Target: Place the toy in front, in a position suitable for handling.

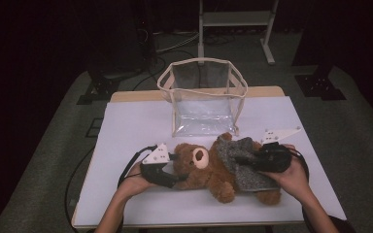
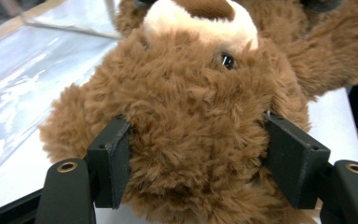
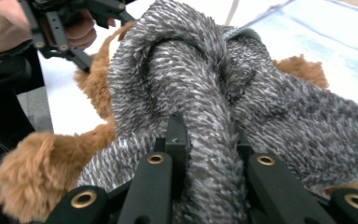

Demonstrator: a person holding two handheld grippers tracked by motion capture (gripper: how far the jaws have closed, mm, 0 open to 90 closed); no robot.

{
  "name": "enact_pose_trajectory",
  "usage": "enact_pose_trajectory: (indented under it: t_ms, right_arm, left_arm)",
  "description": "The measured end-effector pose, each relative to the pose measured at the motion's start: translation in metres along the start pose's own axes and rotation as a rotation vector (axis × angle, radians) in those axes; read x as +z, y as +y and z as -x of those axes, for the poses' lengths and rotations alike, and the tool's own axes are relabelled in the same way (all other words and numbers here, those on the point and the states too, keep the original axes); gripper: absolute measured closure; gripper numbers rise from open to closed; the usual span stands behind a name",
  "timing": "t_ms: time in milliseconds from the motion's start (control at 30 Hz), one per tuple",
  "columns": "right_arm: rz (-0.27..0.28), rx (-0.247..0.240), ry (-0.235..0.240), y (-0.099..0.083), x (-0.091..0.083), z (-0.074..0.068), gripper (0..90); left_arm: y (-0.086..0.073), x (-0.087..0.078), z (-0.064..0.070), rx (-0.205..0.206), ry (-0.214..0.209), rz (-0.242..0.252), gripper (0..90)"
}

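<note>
A brown teddy bear point(image 1: 199, 159) lies on its back on the white table point(image 1: 136, 126), head to the left. A grey knitted garment point(image 1: 238, 156) covers its body. My left gripper point(image 1: 174, 169) is shut on the bear's head point(image 2: 191, 121), one black finger point(image 2: 109, 158) pressed into the fur on each side. My right gripper point(image 1: 253, 160) is shut on a raised fold of the grey garment point(image 3: 205, 93), with the knit pinched between its jaws point(image 3: 209, 140). The left gripper point(image 3: 65, 28) and its hand appear at the top left of the right gripper view.
A clear plastic bag point(image 1: 204, 97) with beige trim stands open just behind the bear at the table's far middle. White tabletop lies to the left, right and in front. A metal stand point(image 1: 235, 19) is on the floor beyond the table.
</note>
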State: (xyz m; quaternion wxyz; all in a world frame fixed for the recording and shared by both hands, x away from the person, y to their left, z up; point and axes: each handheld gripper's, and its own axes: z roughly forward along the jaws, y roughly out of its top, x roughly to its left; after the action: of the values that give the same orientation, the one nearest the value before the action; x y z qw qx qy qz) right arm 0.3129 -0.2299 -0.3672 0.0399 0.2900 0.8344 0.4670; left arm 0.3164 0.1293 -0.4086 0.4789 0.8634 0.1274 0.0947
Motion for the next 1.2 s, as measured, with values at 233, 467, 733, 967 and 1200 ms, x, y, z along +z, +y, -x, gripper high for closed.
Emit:
enact_pose_trajectory:
  t_ms: [233,467,733,967,1200]
  right_arm:
    - [0.0,0.027,-0.013,-0.006,-0.015,0.007,76.7]
    - [-0.035,-0.066,0.017,0.015,0.002,-0.012,76.8]
    - [-0.012,-0.076,0.079,0.036,0.016,-0.01,76.9]
    - [-0.075,-0.104,0.062,0.03,0.031,-0.013,76.9]
    - [-0.092,-0.192,0.114,0.037,0.037,-0.045,76.8]
  left_arm:
    - [0.004,0.01,0.006,0.018,0.0,-0.009,29.8]
    - [0.009,0.005,0.001,0.04,0.001,-0.03,27.7]
    - [0.024,0.003,-0.018,0.073,-0.03,0.009,28.1]
    - [0.013,0.01,-0.02,0.026,-0.067,0.038,31.2]
    - [0.013,0.009,-0.016,0.036,-0.042,0.036,28.4]
